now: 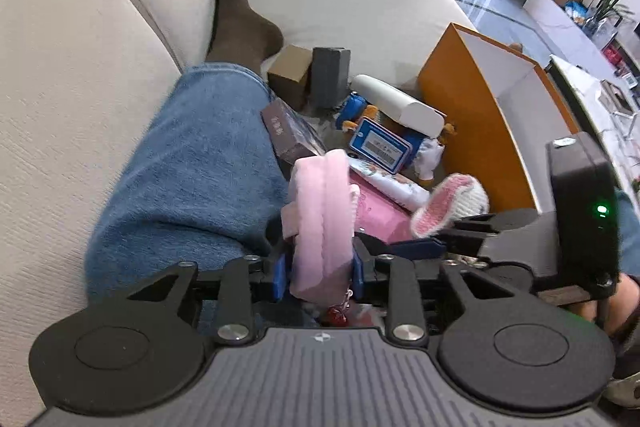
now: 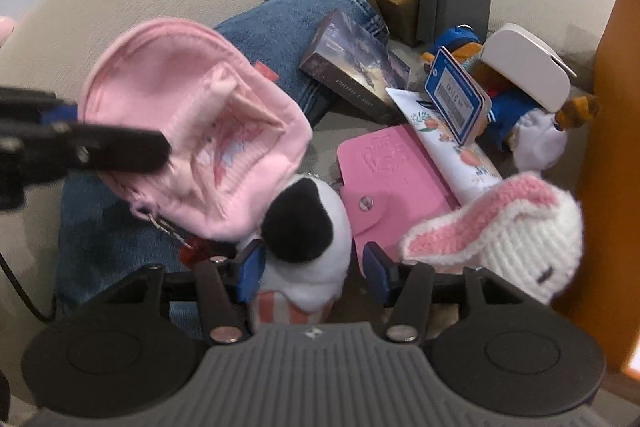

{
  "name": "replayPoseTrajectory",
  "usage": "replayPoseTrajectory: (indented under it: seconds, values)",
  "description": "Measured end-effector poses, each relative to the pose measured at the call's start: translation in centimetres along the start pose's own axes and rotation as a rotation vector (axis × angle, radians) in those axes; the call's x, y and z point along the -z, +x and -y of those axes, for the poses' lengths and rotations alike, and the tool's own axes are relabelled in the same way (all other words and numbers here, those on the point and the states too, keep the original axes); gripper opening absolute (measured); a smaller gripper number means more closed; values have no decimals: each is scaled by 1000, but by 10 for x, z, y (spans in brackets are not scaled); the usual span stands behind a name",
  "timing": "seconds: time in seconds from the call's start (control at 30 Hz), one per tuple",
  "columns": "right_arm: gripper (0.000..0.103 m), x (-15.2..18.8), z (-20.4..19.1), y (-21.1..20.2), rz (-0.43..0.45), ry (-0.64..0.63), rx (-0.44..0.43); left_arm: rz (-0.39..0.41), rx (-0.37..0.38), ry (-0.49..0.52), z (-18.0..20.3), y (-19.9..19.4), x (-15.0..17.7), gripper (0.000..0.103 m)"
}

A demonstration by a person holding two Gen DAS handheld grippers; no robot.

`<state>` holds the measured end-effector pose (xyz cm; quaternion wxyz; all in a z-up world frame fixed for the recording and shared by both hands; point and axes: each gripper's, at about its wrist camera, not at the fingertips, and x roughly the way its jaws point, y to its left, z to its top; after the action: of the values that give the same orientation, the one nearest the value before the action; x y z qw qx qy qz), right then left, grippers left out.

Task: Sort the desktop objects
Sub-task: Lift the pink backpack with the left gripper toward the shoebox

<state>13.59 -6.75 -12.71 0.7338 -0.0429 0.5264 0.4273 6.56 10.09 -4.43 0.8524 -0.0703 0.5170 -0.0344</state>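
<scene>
Pink pouch [image 2: 192, 123] hangs over jeans leg [image 2: 280, 15], beside panda plush [image 2: 304, 227].

Soft pink cloth pouch [image 2: 192, 131], fuzzy knit bunny [image 2: 504, 227], denim leg [image 1: 192, 179], matt sofa [image 1: 60, 87]

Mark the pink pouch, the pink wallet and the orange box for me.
pink pouch [image 2: 192, 131]: right wrist view, on its open fabric interior.
pink wallet [image 2: 396, 171]: right wrist view, on its embossed cover.
orange box [image 1: 476, 119]: left wrist view, on its orange outer wall.
</scene>
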Motion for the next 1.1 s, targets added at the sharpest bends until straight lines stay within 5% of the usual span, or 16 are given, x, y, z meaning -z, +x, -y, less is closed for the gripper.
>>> replayPoseTrajectory:
  seconds: [0.1, 0.27, 0.53, 0.87, 1.1]
  values:
    - [64, -4, -1, 7, -5, 2, -12, -6, -3, -1, -1, 6, 4, 51]
    - [62, -3, -12, 18, -10, -41, -23, 40, 0, -27, -4, -3, 6, 33]
    - [51, 0, -15, -1, 29, -47, -7, 127, -9, -17, 1, -38, 7, 28]
    - [51, 14, -8, -107, 261, -28, 28, 271, 29, 87, 39, -106, -10, 28]
    - [51, 29, 25, -207, 482, 40, 148, 237, 214, 266, 106, -97, -43, 28]
